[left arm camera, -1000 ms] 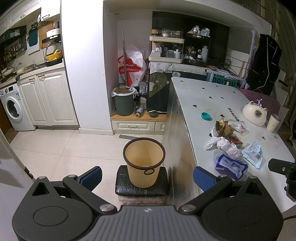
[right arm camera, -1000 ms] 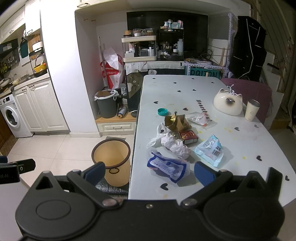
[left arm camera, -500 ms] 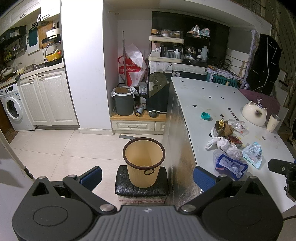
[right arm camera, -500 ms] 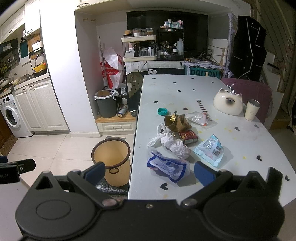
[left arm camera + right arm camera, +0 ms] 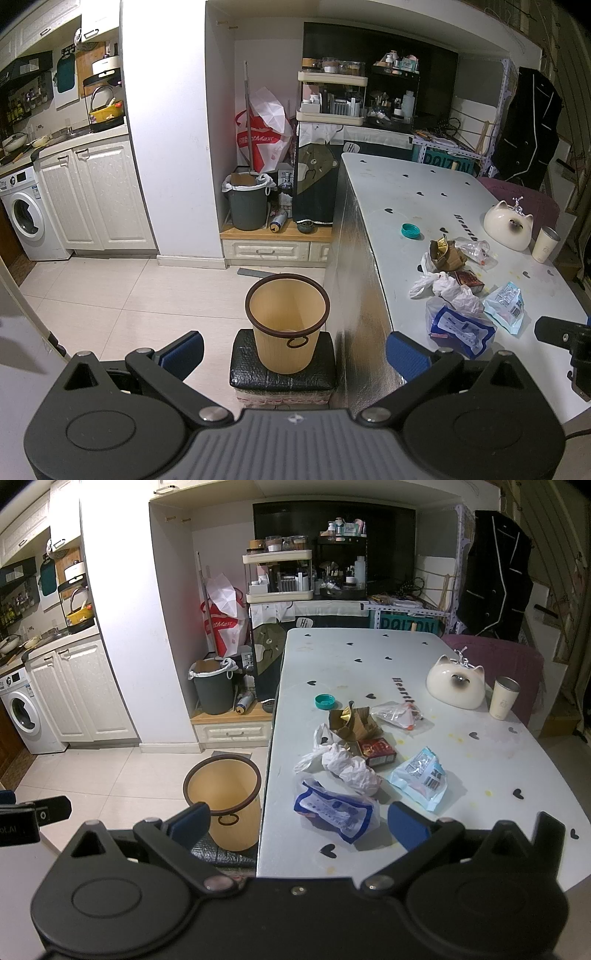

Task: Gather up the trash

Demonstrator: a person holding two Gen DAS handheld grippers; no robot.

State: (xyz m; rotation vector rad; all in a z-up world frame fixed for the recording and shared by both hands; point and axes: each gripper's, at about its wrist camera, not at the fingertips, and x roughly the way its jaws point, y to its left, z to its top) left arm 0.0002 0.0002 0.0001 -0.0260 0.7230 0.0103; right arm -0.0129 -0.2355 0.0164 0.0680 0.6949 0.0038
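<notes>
My right claw is spread wide and holds nothing; so is my left claw. The trash lies on the white table ahead of my right claw. Straight ahead and nearest, between my fingertips, is a blue-and-white plastic pouch. It looks light, thin and slippery, so I judge it best pinched at a raised crumpled edge rather than flat across. Just beyond it is a crumpled white plastic bag, soft and airy, easy to grab at any bunched fold. Ahead and to the right lies a pale blue snack packet with a barcode; its print is too small to read. Further ahead sit a small red box, stiff enough to clamp across its sides, a torn brown paper bag, a clear wrapper and a teal lid.

Ahead and to the left, beside the table on a black stool, stands the tan bin; in the left view it sits straight ahead between my left fingertips.

Readable writing: "Heart" on the tablecloth, partly hidden, and "Max" on a red-and-white shopping bag far ahead to the left.
</notes>
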